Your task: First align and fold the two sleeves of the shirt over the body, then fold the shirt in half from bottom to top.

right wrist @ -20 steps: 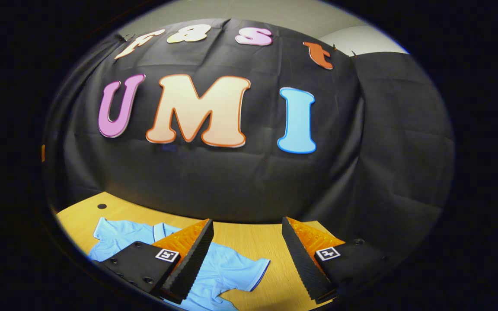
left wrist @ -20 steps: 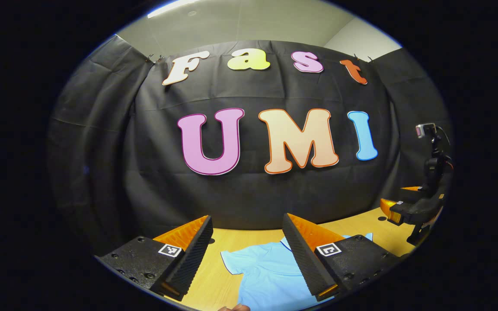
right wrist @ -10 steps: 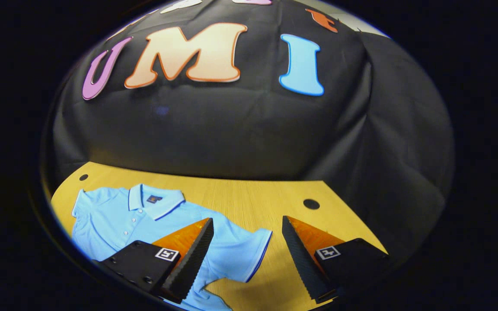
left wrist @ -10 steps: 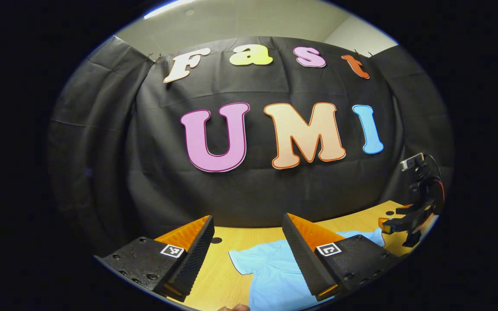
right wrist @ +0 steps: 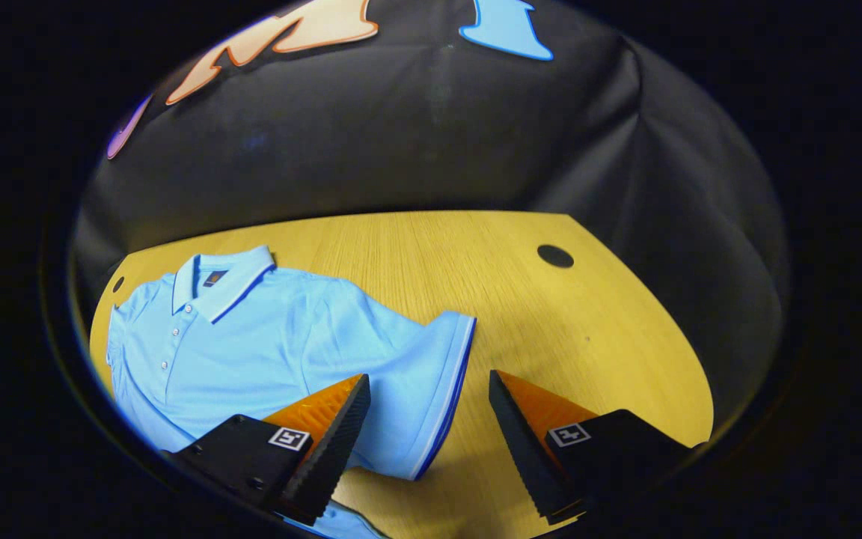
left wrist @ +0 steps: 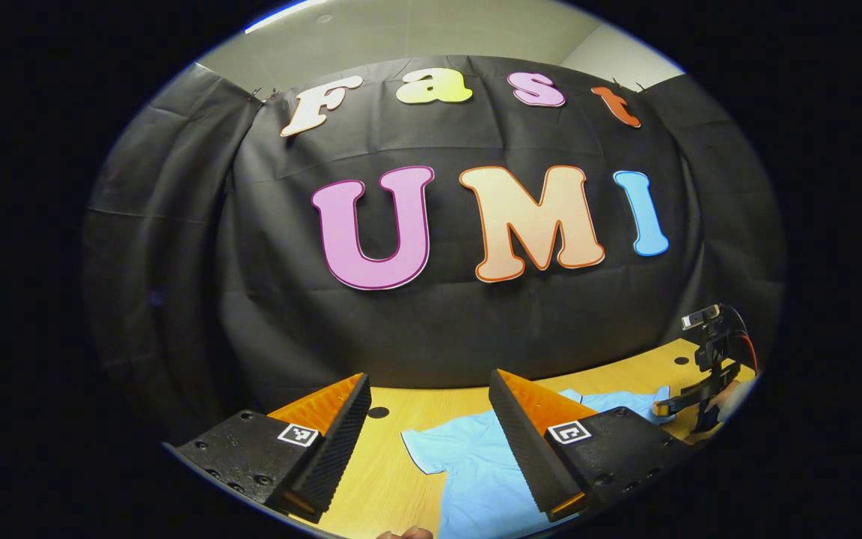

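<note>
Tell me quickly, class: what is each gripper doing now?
Left gripper: jaws open, holding nothing.
Right gripper: jaws open, empty, above the shirt's sleeve.

right gripper (right wrist: pixel 427 408) tipped down toward the shirt (right wrist: pixel 274 352), nearer its sleeve (right wrist: pixel 431 374), left gripper (left wrist: pixel 427 408) shifted slightly left
</note>
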Available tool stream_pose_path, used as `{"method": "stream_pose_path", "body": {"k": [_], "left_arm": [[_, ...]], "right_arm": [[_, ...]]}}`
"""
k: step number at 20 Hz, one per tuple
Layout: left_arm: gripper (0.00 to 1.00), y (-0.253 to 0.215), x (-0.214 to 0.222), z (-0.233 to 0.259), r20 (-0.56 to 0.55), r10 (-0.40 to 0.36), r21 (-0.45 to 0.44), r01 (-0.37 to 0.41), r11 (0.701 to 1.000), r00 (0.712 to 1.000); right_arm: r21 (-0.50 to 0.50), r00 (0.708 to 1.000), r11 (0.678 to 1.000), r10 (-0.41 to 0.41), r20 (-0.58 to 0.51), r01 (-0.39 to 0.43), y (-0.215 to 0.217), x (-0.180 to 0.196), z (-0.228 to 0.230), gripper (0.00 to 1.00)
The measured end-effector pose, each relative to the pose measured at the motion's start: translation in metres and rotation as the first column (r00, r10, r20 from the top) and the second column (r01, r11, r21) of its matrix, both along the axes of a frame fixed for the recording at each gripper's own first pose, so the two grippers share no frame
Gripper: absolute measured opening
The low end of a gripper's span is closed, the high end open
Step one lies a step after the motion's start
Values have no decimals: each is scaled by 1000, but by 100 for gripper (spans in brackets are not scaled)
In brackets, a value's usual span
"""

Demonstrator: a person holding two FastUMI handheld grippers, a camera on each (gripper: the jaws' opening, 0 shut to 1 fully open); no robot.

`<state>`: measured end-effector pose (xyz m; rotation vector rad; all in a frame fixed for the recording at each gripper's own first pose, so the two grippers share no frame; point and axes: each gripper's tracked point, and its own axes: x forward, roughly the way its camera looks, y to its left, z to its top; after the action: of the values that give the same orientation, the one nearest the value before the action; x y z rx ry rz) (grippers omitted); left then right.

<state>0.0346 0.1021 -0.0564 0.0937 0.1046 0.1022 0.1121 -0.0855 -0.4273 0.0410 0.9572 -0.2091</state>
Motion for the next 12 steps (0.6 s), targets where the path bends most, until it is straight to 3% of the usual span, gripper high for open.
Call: {"method": "stream_pose_path", "body": {"k": [3,5,6,7,8,10,12], "left_arm": [[95,1,2,-1,-4,3,-1,-3,1000,1000],[95,0,1,-3,-10,4,-6,-4,1000,1000],[95,-1,2,-5,-12,3,-9,-4,1000,1000],[95,-1,2,-4,-14,3,-12,-3,1000,1000],[95,-3,1,-5,-17,2,-15,-2,1000,1000],[95,-4,1,-6,-19,-1,-16,0,1000,1000],[95,-5,2,-6,-18,-3,-14,3,1000,1000]], "right_arm": [[59,999,997,-53,-7,53,0,2,-3,95],[80,999,995,-51,-3,52,1,4,-2,83],[93,999,995,-46,-2,46,4,4,-1,62],[108,999,993,-48,-2,48,5,4,-1,53],[126,999,991,-47,-1,47,9,6,-1,26],[176,999,983,-51,-4,51,18,7,2,9],[167,998,985,-48,28,43,17,13,8,9]]}}
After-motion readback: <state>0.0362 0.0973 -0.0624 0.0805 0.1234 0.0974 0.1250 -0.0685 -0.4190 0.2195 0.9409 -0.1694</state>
